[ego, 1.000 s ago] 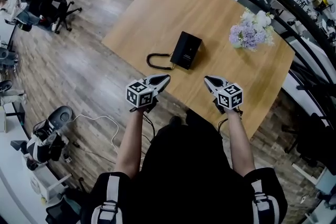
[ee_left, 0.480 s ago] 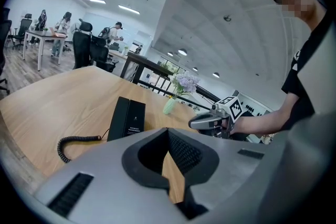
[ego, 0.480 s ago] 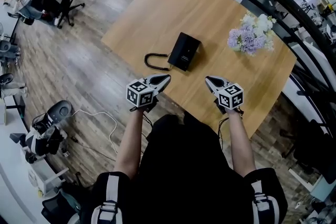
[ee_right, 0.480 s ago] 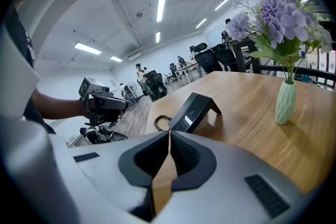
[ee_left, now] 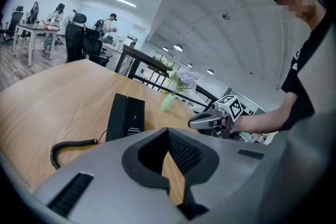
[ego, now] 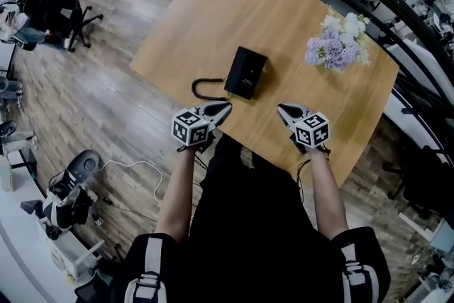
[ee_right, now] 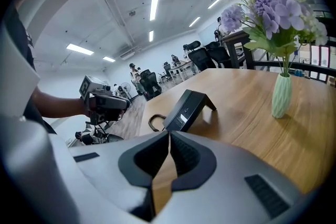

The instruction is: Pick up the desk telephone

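Observation:
The black desk telephone (ego: 246, 72) lies on the wooden table (ego: 269, 10), and its coiled cord (ego: 204, 91) loops off to the left. My left gripper (ego: 225, 107) hovers over the table's near edge, short of the cord, jaws shut and empty. Level with it, my right gripper (ego: 281, 108) is to the right, also shut and empty. In the left gripper view the telephone (ee_left: 126, 115) and cord (ee_left: 68, 147) lie beyond my shut left gripper (ee_left: 168, 131). In the right gripper view the telephone (ee_right: 186, 109) lies ahead of my right gripper (ee_right: 169, 134).
A pale green vase of purple and white flowers (ego: 337, 42) stands on the table to the telephone's right. Office chairs (ego: 57, 3) stand on the wood floor at the far left. A dark railing (ego: 397, 18) runs behind the table. A machine and a white cable (ego: 128, 167) lie on the floor at the lower left.
Both grippers have edged a little closer to the telephone and slightly lower. Their jaws stay shut. The telephone has not moved on the table.

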The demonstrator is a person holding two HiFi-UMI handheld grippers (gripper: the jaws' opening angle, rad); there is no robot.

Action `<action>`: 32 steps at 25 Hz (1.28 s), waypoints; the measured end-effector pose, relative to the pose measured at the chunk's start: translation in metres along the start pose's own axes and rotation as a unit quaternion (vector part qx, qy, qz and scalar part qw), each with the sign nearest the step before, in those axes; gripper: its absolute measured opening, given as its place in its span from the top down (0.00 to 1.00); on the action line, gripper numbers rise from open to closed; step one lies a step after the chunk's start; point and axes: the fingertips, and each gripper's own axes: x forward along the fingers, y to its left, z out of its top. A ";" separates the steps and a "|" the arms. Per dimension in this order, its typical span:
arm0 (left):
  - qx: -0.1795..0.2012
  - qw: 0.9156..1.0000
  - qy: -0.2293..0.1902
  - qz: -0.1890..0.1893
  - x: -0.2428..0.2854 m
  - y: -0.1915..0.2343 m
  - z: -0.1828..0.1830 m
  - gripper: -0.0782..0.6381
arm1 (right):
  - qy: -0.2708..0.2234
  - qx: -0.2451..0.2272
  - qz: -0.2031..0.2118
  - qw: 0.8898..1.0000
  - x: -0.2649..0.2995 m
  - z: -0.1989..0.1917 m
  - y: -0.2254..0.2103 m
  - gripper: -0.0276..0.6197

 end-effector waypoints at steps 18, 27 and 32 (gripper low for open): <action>0.022 0.991 0.060 -0.121 0.039 0.058 0.039 0.86 | -0.020 0.068 -0.110 0.991 0.035 0.024 -0.026 0.91; 0.038 0.982 0.089 -0.162 0.048 0.084 0.039 0.86 | -0.027 0.094 -0.147 0.984 0.054 0.028 -0.032 0.91; 0.041 0.978 0.101 -0.178 0.053 0.094 0.040 0.86 | -0.027 0.107 -0.160 0.981 0.062 0.024 -0.032 0.91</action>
